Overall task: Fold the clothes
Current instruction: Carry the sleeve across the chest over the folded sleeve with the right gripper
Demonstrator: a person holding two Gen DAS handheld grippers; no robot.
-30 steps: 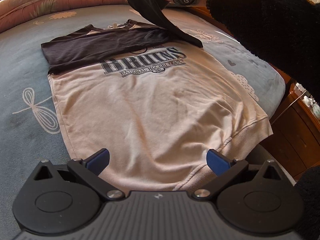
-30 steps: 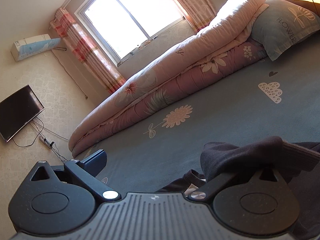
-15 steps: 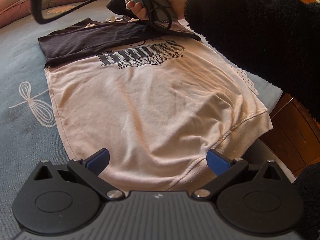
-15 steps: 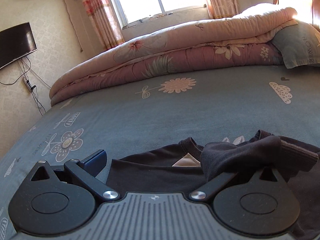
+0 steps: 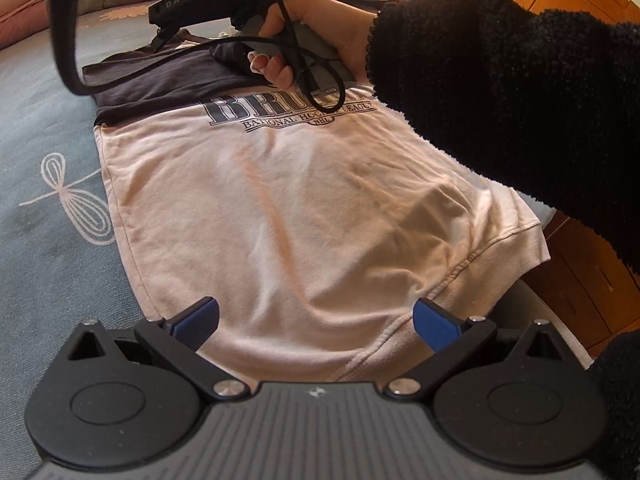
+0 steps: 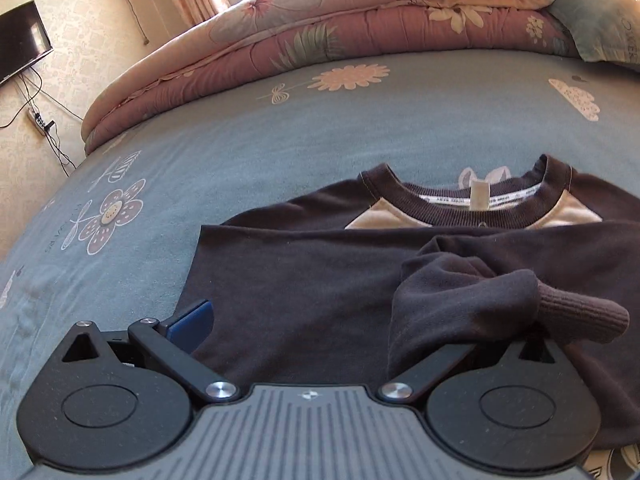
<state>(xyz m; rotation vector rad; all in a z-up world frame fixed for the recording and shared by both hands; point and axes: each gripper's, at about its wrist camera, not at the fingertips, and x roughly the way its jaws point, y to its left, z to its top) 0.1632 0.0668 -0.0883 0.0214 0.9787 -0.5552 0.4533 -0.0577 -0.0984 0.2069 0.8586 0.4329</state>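
We find the sweatshirt (image 5: 304, 200) flat on the bed (image 6: 280, 140). The right gripper (image 6: 320, 320) stands open, dark sleeve (image 6: 500, 300) draped over its 3 o'clock finger, not pinched. Left gripper (image 5: 316, 320) open, empty, at the hem. We advise laying the cuff flat across the chest.

A sweatshirt (image 5: 304, 208) on the bed bears a chest print partly reading "BRU", "NATIONAL HOC… LEAGUE" and "NHL", while "DAS" shows on the right gripper (image 5: 188, 2) and "FLOWER" partly on a pillow (image 6: 600, 28).
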